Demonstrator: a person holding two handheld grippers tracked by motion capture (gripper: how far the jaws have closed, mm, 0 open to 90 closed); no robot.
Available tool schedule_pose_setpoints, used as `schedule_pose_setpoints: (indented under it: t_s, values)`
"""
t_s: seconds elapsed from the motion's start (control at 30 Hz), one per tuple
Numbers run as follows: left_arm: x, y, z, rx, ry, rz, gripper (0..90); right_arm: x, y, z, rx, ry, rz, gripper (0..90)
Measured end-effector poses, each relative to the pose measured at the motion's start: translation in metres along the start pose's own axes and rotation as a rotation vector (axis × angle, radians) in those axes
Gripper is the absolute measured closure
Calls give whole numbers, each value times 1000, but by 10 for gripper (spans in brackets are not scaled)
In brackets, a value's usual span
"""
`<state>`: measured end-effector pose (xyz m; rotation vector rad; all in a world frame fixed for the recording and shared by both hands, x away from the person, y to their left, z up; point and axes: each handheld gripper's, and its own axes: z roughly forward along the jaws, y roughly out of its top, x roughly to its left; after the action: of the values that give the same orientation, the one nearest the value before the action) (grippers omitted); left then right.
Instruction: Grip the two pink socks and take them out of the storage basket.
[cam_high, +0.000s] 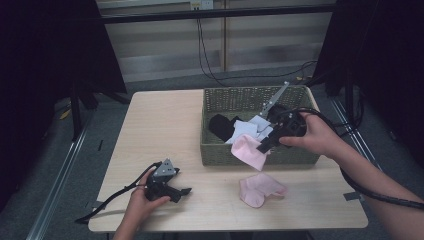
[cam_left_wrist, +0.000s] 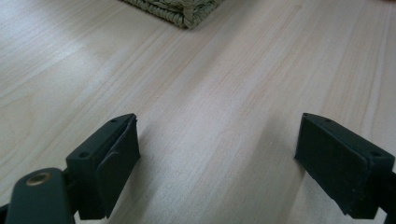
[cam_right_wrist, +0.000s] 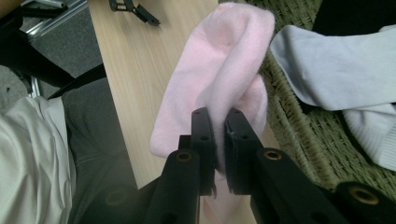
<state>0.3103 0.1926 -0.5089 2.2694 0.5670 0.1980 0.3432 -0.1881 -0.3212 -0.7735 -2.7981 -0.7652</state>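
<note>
Pale wooden table (cam_high: 165, 125): your right gripper (cam_high: 265, 145), clamped on a soft pink sock (cam_high: 248, 151) at the woven green basket's (cam_high: 250, 95) near wall, hangs just beyond its pink mate (cam_high: 261, 190), far nearer than your gaping left gripper (cam_high: 182, 192).

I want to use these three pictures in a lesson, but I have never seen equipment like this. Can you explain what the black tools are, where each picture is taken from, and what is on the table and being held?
There is no robot here: a person holds a hand-operated set of tongs in each hand. The wide picture comes from a fixed camera above the table. The other two come from small cameras riding on each tool, looking along its two black jaws.

The left tongs rest low over the bare wooden table, jaws wide apart, holding nothing. The right tongs are closed on a pink sock, lifted at the front edge of a woven basket. A second pink sock lies on the table in front of the basket. Inside the basket are white socks and something black.
</note>
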Motion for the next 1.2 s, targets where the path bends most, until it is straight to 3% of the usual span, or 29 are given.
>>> schedule_pose_setpoints:
  t_s: [0.53,1.2]
  values:
    - [0,0,0,3,0,4,129,3,-6,18,21,14,4,832]
    - [0,0,0,4,1,5,129,4,-12,57,93,15,-22,821]
